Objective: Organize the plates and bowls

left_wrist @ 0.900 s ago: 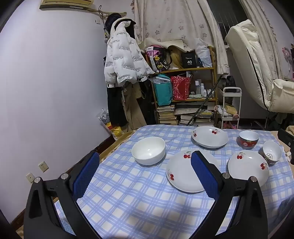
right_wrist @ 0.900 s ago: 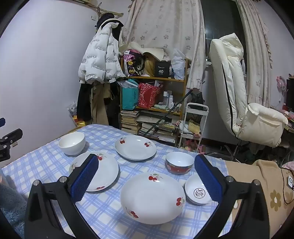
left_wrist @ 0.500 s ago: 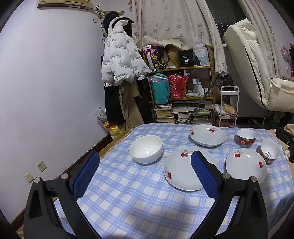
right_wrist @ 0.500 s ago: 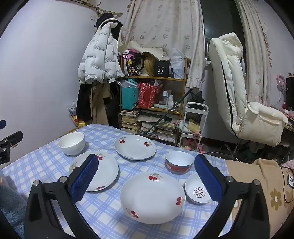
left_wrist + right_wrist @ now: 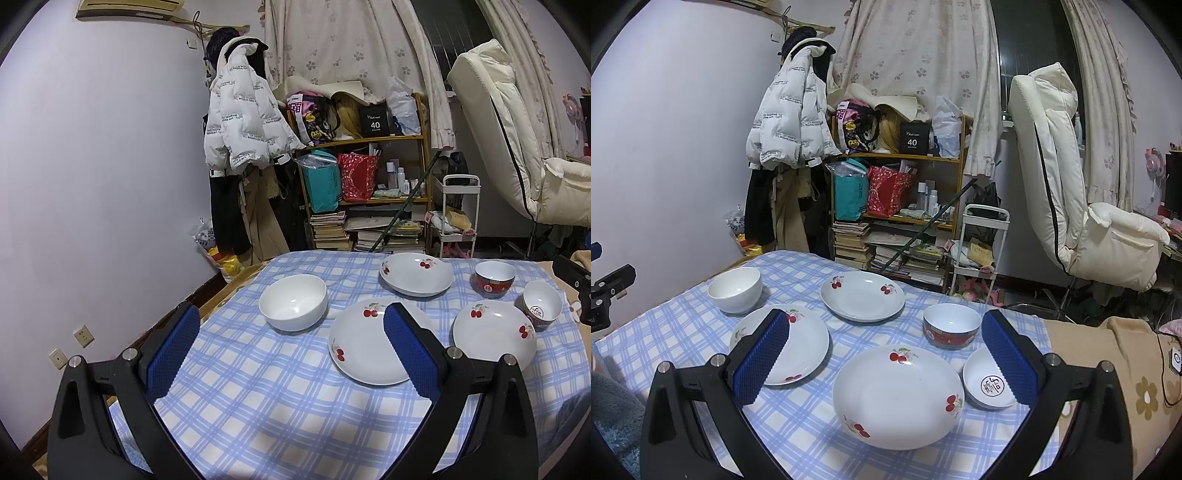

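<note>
Both tongs, left (image 5: pixel 291 343) and right (image 5: pixel 886 352), hang wide open and empty over the checkered tabletop (image 5: pixel 258 398), where three cherry plates (image 5: pixel 897 391) sit around the middle plate (image 5: pixel 373 347), white bowl (image 5: pixel 293 306) left of it, red bowl (image 5: pixel 951 328) and small bowl (image 5: pixel 988 384) off right.

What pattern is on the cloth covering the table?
A blue and white check on the tablecloth; it shows best in the left wrist view.
</note>
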`<move>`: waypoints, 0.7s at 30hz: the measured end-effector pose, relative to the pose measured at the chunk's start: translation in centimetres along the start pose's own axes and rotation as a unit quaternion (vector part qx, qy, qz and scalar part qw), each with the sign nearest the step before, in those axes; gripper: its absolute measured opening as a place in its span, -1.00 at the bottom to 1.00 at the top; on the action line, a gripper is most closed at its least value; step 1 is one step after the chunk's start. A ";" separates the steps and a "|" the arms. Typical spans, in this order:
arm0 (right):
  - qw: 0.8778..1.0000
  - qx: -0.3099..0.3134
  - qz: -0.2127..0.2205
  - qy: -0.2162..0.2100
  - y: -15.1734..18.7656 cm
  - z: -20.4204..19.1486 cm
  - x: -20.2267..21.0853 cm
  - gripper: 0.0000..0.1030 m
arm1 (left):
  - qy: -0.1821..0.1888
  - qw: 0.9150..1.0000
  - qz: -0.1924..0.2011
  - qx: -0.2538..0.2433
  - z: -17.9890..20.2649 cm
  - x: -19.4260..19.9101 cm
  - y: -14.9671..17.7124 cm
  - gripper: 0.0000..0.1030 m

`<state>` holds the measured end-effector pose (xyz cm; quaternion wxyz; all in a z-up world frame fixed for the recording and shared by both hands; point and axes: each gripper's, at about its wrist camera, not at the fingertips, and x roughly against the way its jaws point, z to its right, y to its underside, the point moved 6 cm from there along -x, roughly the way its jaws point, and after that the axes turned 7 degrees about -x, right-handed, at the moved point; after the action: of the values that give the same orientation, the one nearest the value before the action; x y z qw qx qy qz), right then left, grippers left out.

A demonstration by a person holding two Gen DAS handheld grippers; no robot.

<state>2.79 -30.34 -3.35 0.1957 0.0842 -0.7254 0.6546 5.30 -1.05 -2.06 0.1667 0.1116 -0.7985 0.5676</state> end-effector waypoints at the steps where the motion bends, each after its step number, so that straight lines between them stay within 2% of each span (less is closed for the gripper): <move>1: 1.000 0.000 0.000 0.001 0.0 0.0 0.0 1.00 | 0.000 1.000 0.000 0.000 0.0 0.0 0.0 0.91; 21: 1.000 -0.007 0.005 0.004 0.4 0.7 0.0 1.00 | 0.000 1.000 0.003 0.001 0.1 0.2 0.1 0.91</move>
<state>2.49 -30.99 -3.72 0.1957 0.0769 -0.7294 0.6510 5.09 -1.07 -2.08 0.1648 0.1093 -0.7986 0.5685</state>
